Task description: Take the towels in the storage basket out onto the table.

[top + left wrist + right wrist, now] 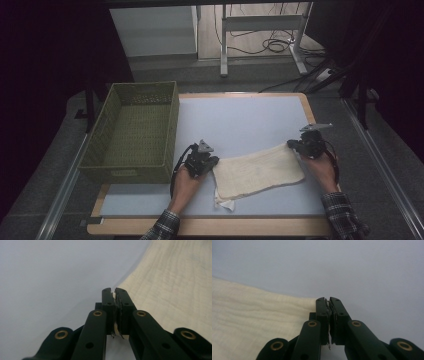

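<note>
Pale table, left tool and right tool low, each clenched on cream cloth corners

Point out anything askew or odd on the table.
The cream cloth lies skewed across the mat, and a loose flap pokes out below its near-left corner. The green basket sits square and looks undamaged.

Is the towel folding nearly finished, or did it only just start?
Closer to the start, it seems. Done so far: the cream towel lies on the grey mat, already doubled by the look of its lower corner. In hand: the left gripper and right gripper are each shut on a far corner. Probably left: another fold, then perhaps into the green basket, which holds nothing yet.
</note>
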Demonstrator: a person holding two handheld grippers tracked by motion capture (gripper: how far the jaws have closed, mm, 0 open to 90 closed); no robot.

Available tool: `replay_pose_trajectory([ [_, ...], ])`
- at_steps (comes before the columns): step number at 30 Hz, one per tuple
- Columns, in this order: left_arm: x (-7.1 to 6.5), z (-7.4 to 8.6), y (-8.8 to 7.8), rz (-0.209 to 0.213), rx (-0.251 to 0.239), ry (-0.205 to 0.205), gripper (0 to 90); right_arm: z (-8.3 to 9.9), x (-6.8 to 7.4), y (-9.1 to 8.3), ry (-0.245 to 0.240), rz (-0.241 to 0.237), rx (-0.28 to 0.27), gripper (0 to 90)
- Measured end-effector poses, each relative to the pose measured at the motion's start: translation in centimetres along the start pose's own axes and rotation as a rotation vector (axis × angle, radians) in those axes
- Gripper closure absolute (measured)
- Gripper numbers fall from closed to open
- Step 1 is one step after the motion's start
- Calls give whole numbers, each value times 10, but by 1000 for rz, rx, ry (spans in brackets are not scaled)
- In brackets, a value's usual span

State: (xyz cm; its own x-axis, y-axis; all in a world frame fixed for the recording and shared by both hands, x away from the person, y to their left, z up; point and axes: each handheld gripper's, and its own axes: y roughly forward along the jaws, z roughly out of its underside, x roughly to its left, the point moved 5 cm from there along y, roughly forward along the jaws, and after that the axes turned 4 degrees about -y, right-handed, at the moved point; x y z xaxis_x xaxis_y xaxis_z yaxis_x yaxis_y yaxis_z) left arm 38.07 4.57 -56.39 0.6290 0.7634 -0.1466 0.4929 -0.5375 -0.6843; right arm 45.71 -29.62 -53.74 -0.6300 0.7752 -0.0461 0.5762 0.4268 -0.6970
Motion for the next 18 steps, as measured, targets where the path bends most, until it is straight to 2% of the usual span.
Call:
replay_pose_trajectory([
  [3, 5, 3, 1, -34, 19, 12, 718, -1, 4, -6, -8, -1, -15, 741],
  [8, 10, 7, 4, -56, 6, -9, 522, 2, 11, -22, -7, -18, -23, 657],
  [12, 11, 8, 4, -48, -6, -7, 490, 4, 25, -33, -15, -56, -26, 607],
  [18, 13, 11, 5, -39, -35, -4, 487, 8, 58, -43, -59, -124, -26, 566],
])
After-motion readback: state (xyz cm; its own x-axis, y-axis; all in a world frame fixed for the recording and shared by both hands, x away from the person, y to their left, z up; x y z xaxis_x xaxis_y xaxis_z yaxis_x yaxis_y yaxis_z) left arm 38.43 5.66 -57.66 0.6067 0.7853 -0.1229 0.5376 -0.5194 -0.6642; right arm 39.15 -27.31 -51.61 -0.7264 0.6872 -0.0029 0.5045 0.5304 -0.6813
